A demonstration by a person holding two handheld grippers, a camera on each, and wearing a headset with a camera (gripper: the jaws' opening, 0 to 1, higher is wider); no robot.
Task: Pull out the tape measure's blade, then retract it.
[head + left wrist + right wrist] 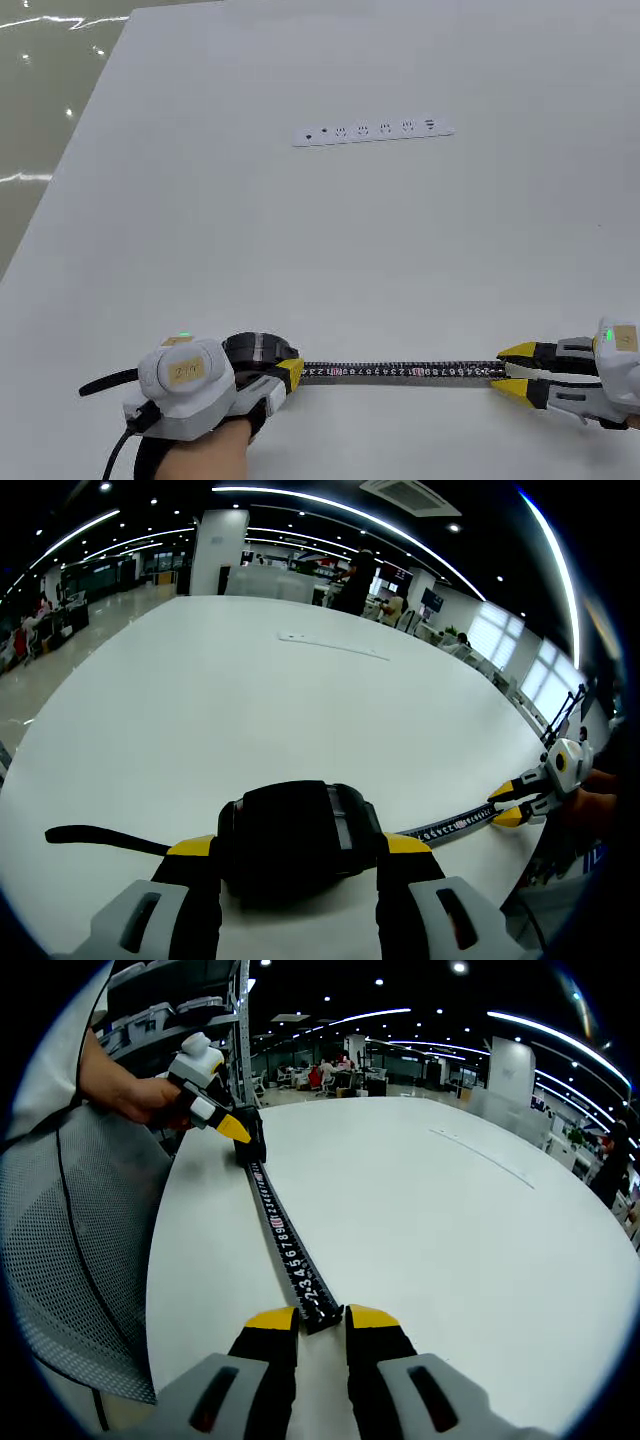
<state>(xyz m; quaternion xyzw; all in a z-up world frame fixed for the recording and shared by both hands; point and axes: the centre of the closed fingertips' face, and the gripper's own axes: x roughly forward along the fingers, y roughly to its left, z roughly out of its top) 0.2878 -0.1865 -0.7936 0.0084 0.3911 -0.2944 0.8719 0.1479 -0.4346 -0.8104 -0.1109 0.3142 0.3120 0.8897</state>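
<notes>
Item: tape measure, black case (258, 352), blade (400, 371) drawn out, lying near the front edge of a white table (300, 250).

Left gripper (290, 372): yellow-tipped jaws pressed against the two sides of the case, which sits between them with its base on the table. A tan sticker on the gripper body carries digits too small to read. A black strap (100, 837) trails from the case across the tabletop, away from the blade.

Blade: dark, flat on the table, running straight from the case to the right gripper (512, 369). White numerals are printed along it; in the right gripper view the run 2 3 4 5 6 7 8 9 reads clearly, broken by red-boxed marks.

Right gripper: jaws nearly closed, pinching the free end of the blade between the yellow tips. It has a tan sticker too, illegible.

The two grippers are well apart, joined by the drawn blade.

Further back: a white power strip (372, 131), lying flat mid-table, well beyond the tape, with no legible marking. Glossy floor (40, 100) lies past the table's far left edge.
</notes>
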